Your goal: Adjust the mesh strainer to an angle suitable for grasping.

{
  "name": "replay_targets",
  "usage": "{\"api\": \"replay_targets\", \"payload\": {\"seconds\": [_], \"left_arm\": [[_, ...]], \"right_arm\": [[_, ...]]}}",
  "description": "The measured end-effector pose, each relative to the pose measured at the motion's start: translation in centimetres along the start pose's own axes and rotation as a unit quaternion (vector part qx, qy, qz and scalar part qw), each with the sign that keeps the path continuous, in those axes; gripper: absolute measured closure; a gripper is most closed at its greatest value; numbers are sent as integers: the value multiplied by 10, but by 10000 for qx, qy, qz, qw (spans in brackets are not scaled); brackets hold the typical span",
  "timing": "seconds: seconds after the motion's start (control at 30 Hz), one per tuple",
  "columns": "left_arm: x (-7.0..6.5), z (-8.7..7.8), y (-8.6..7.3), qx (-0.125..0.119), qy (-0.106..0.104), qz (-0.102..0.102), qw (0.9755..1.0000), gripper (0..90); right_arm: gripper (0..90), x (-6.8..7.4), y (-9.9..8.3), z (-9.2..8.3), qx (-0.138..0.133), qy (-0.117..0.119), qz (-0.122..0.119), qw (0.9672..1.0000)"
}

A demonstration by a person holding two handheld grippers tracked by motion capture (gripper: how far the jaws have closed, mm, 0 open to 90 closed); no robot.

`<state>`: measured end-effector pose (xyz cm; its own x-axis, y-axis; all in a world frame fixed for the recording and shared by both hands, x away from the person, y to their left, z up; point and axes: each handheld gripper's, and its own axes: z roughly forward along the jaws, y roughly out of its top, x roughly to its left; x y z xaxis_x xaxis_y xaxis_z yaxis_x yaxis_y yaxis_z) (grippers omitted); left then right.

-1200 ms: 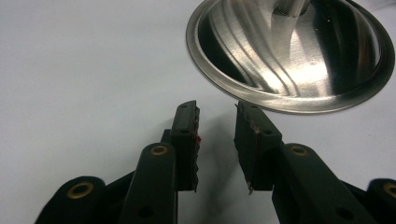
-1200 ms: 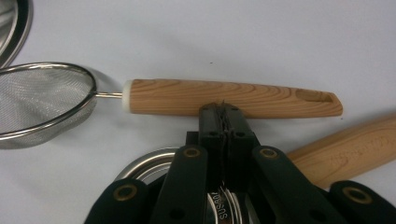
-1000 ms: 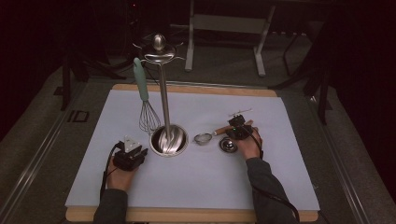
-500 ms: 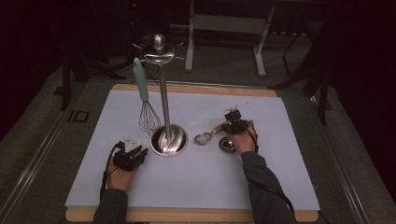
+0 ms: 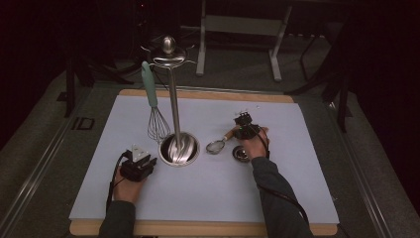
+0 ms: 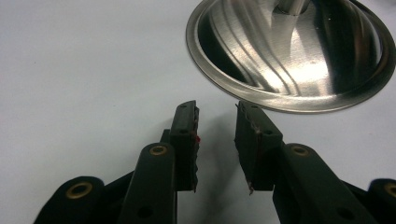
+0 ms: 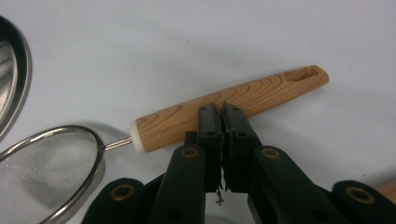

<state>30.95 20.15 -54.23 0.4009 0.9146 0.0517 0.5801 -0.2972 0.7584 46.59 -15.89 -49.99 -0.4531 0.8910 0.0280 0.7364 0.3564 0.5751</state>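
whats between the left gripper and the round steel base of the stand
Nothing but bare white mat: in the left gripper view the open left gripper sits just short of the stand base, not touching it.

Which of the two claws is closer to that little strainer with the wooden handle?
The right claw, shut, sits right at the strainer handle. The left claw, open, rests across the metal stand base from it.

Letters "ID", white, on dark floor strip [image 5: 85,123] left of table [image 5: 208,225], seen in high view. No other readable text, brand, number or sign on any tool, stand or gripper.
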Motion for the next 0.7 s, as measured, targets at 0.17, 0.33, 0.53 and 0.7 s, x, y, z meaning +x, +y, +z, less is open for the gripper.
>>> {"api": "replay_targets", "payload": {"seconds": [0.17, 0.33, 0.53, 0.7], "left_arm": [[0, 0, 0, 2, -1, -8, 10000, 692], [0, 0, 0, 5, 3, -10, 10000, 692], [0, 0, 0, 13, 5, -12, 10000, 692], [0, 0, 0, 8, 3, -14, 10000, 692]], "right_arm": [[872, 4, 3, 3, -7, 14, -115, 9999], [857, 10, 5, 5, -35, 122, -227, 9997], [749, 16, 8, 4, -44, 317, -298, 9990], [612, 19, 10, 4, -155, 354, -124, 9992]]}}
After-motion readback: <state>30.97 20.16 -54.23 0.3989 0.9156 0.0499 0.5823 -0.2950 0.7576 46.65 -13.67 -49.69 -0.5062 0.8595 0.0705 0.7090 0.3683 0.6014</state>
